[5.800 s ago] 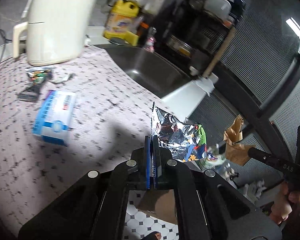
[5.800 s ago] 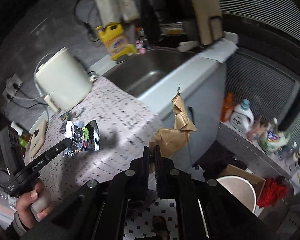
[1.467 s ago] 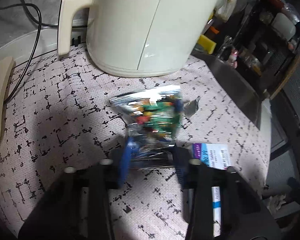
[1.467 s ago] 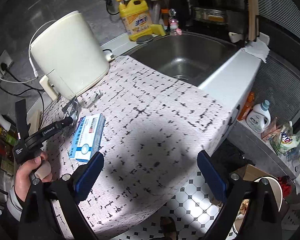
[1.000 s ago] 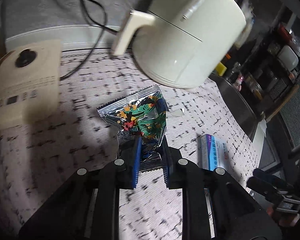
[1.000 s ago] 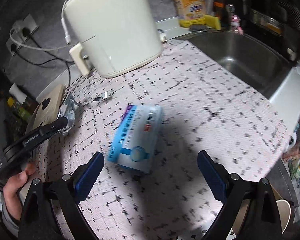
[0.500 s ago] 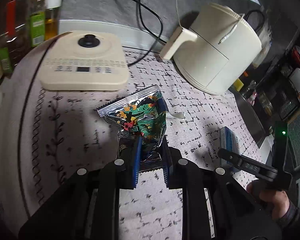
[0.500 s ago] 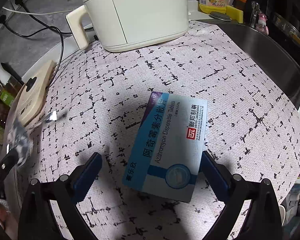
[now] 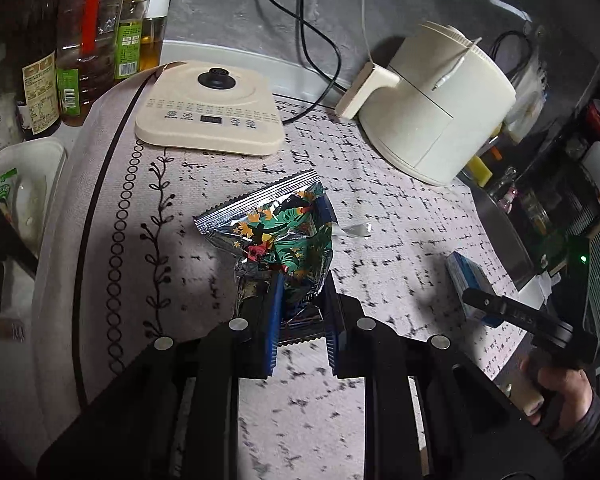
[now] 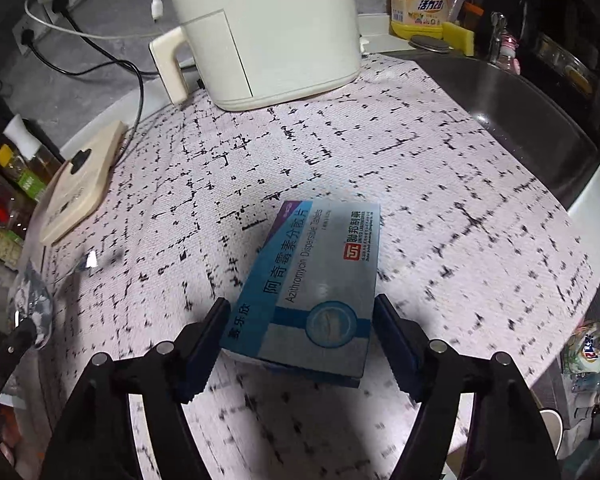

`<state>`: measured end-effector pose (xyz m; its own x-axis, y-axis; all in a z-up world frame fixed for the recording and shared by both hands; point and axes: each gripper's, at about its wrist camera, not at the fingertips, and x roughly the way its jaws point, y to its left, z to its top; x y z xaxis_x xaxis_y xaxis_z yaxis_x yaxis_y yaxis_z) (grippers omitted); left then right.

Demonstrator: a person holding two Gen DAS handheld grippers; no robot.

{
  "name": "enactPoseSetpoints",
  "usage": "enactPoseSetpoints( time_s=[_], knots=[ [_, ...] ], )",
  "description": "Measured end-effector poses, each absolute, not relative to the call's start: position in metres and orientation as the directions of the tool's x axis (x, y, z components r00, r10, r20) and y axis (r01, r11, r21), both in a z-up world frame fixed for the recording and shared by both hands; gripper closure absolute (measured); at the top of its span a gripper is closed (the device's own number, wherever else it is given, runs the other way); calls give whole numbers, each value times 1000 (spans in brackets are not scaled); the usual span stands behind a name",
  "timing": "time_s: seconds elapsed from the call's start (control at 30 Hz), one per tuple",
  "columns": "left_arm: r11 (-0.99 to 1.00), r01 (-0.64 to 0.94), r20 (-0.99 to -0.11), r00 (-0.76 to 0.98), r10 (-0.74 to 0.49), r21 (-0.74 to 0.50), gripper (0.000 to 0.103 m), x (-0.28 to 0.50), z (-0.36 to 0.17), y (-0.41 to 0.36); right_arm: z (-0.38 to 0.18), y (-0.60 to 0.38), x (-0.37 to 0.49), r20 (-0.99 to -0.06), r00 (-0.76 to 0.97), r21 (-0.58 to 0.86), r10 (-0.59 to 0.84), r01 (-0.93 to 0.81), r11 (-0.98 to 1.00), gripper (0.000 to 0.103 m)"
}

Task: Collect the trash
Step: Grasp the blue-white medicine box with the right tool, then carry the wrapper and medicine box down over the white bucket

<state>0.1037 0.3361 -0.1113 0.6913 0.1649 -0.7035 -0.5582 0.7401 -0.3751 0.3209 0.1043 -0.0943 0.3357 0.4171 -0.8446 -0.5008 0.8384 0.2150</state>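
The medicine box (image 10: 312,288) lies flat on the patterned countertop (image 10: 440,184), now bracketed by the right gripper (image 10: 302,334), whose jaws have just been narrowing and appear not yet pressed on it; a grasp is judged imminent. The foil snack wrapper (image 9: 278,236), since lifted clear, is clamped in the nearly closed left gripper (image 9: 302,320); the cream appliance (image 10: 260,28) stands well behind; nothing is seen to obstruct.

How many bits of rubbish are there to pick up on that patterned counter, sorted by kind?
Foil snack wrappers: 1, pinched in the left gripper.
Medicine boxes: 1, lying between the open jaws of the right gripper, which have just been closing.
Small torn foil scraps: 1, loose on the cloth.
Total: 3
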Motion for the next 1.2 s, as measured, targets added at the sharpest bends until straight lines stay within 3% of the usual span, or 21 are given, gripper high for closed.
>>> enactPoseSetpoints(
  time_s=[0.5,1.2],
  knots=[
    [826,-453,-701,706,103,-336,84,133,-83,224,-64,-5,290,-771,334,311,542,-545,778,33],
    [910,-247,-708,703,-69,-334,84,175,-87,71,-87,-216,275,-790,410,334,455,-336,881,33]
  ],
)
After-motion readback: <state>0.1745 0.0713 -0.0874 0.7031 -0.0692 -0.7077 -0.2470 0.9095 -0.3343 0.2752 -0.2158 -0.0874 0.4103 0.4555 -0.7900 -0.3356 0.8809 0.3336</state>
